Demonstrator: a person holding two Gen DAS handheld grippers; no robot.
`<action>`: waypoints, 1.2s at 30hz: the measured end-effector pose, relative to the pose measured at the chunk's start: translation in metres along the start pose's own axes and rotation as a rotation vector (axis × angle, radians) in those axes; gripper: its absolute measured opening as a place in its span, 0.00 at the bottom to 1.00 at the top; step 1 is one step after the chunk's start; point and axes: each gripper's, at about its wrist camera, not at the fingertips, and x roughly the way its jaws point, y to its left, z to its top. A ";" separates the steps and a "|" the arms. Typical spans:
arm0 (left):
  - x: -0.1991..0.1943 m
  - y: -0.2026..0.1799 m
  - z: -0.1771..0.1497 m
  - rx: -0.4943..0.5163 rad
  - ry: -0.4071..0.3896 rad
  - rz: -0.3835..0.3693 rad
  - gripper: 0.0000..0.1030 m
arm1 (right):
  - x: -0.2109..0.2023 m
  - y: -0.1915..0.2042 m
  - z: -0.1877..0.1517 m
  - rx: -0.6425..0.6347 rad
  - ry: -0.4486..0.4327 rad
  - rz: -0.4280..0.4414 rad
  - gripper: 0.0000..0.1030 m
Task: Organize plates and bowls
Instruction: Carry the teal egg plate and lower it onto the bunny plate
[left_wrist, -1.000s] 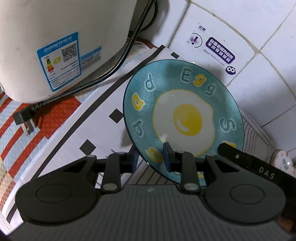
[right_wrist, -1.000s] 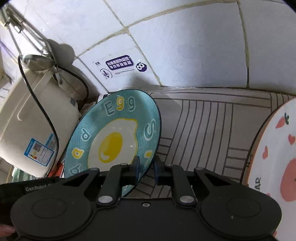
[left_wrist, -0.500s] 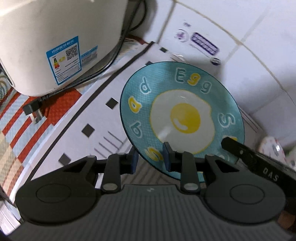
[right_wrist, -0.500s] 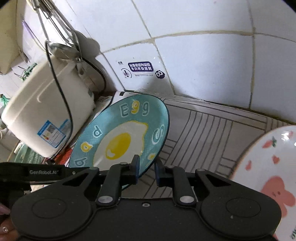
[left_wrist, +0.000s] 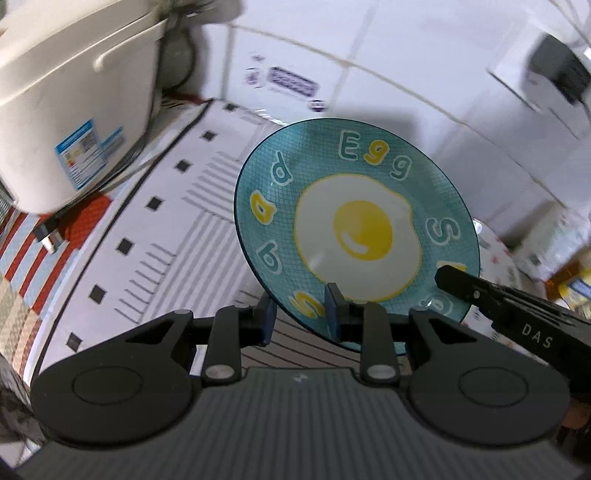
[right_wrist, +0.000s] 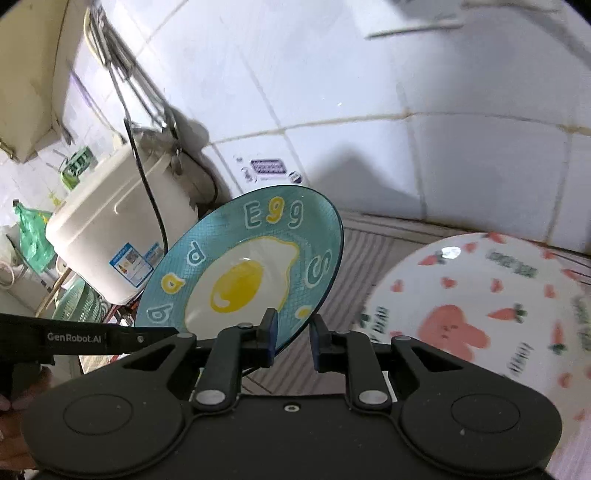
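A teal plate (left_wrist: 358, 229) printed with a fried egg and letters hangs tilted in the air above the patterned mat (left_wrist: 166, 229). My left gripper (left_wrist: 301, 315) is shut on its near rim, one pad under the plate and one on its face. In the right wrist view the same teal plate (right_wrist: 240, 280) has my right gripper (right_wrist: 293, 330) shut on its lower right rim. A white plate (right_wrist: 480, 314) with carrots and a pink rabbit lies on the mat to the right, apart from both grippers.
A cream rice cooker (left_wrist: 66, 110) stands at the left with its black cord and plug (left_wrist: 48, 236) on the mat. White wall tiles (right_wrist: 369, 92) close the back. A green basket (right_wrist: 77, 306) sits beyond the cooker. A hand (right_wrist: 11, 424) shows at the lower left.
Both grippers have carried the teal plate upward and off the mat. The cooker has dropped lower in view, and the white rabbit plate has come much further into the right wrist view.
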 end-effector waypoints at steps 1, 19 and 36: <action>-0.001 -0.007 -0.001 0.014 0.003 -0.009 0.25 | -0.007 -0.003 -0.002 0.010 -0.011 -0.006 0.22; 0.037 -0.106 -0.021 0.218 0.135 -0.191 0.25 | -0.098 -0.077 -0.047 0.187 -0.113 -0.231 0.23; 0.065 -0.130 -0.014 0.260 0.263 -0.175 0.26 | -0.098 -0.103 -0.056 0.232 -0.062 -0.286 0.24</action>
